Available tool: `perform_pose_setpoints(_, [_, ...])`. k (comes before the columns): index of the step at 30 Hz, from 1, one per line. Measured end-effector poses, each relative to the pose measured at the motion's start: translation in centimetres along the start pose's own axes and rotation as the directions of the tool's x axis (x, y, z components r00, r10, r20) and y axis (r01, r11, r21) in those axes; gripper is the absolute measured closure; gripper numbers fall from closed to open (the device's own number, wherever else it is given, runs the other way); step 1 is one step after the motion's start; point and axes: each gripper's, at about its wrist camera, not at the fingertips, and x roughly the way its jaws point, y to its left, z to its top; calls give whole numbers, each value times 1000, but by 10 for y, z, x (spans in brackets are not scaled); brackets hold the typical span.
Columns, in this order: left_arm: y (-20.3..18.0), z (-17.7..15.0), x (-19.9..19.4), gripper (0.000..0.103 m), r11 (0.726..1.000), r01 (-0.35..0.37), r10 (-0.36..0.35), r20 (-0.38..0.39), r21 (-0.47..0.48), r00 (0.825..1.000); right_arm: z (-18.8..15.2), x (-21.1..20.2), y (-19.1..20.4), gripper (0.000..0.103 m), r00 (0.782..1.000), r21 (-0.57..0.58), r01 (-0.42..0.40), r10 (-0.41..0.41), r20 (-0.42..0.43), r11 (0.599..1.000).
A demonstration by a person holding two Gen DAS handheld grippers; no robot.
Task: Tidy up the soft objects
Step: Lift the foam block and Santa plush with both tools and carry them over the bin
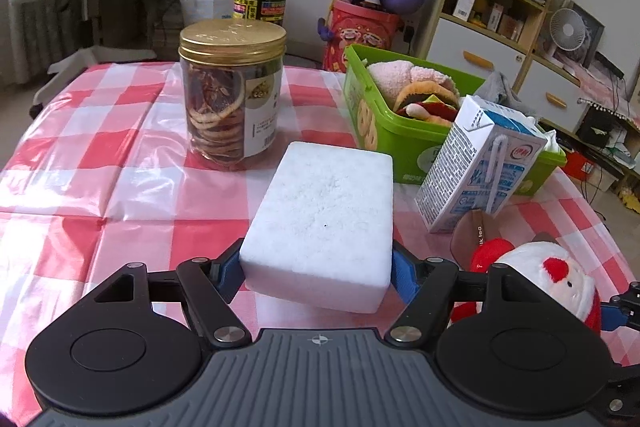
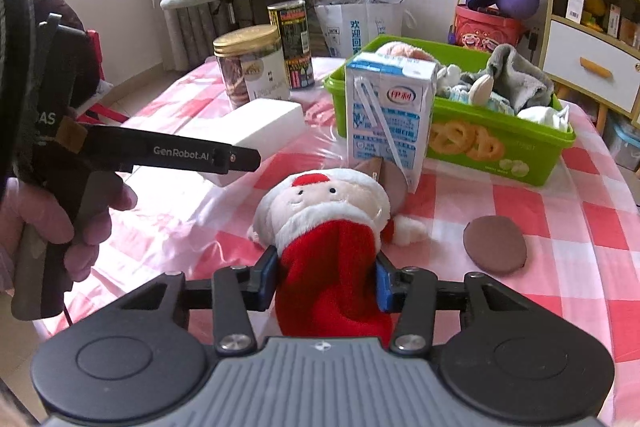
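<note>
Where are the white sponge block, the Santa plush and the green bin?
white sponge block [image 1: 324, 215], left wrist view, top face.
Santa plush [image 2: 320, 199], right wrist view, face.
green bin [image 2: 500, 147], right wrist view, front wall.

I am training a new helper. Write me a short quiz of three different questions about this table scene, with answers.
1. True or false: the left gripper holds the white sponge block.
2. What does the right gripper hold? A) milk carton B) Santa toy C) jar
3. Fill in: the plush burger lies in the green ____.

Key: 1 true. 2 B, the Santa toy, not the milk carton or jar. 3 bin.
</note>
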Motion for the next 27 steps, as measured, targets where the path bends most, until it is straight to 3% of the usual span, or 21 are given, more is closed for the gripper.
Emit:
perform_pose_setpoints(16, [3,11,-24,33,999,12,-12,14,-46,1000,12,-33,-2,74,994,30,-40,37,102,999])
perform_pose_setpoints(27, [-13,33,-55,33,992,91,-84,81,-88,993,37,-66,-24,74,971,134,-24,-9,238,991])
